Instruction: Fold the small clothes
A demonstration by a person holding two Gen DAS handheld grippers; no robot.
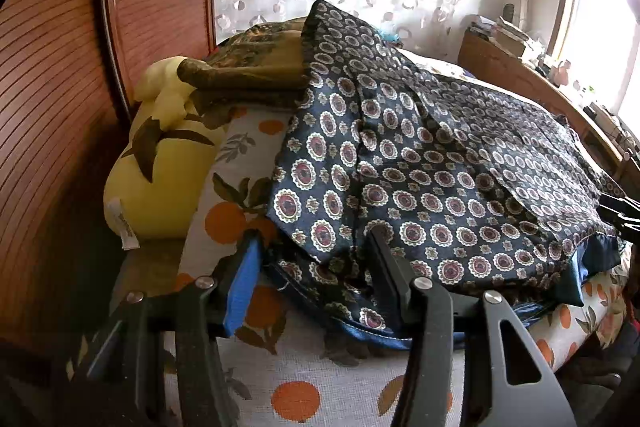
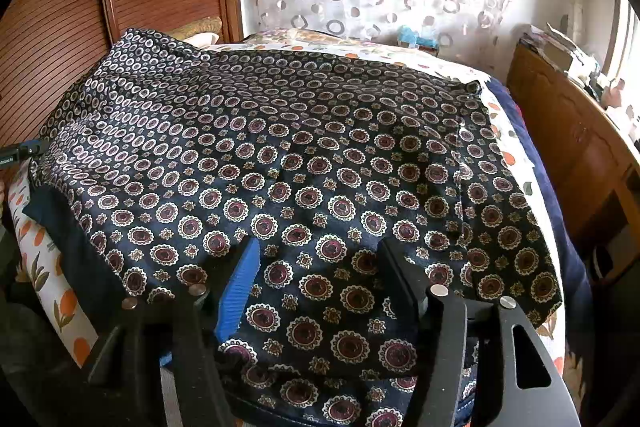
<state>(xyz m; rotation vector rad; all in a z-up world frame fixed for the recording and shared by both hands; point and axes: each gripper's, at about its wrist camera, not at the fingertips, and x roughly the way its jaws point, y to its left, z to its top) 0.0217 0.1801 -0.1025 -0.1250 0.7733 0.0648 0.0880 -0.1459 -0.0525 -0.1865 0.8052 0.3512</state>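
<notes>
Your bed (image 1: 340, 395), with its white cover printed in oranges and leaves, fills both views. On it the navy medallion-print garment (image 2: 304, 163) lies spread, its near hem folded over toward you. A yellow plush toy (image 1: 160, 163) sits at the left, beside the wooden wardrobe (image 1: 60, 107). Your left gripper (image 1: 316, 243) stands half wide over the garment's near-left edge; if the pads touch the cloth I cannot tell. Your right gripper (image 2: 320, 251) is spread apart above the near hem, not pinching it.
</notes>
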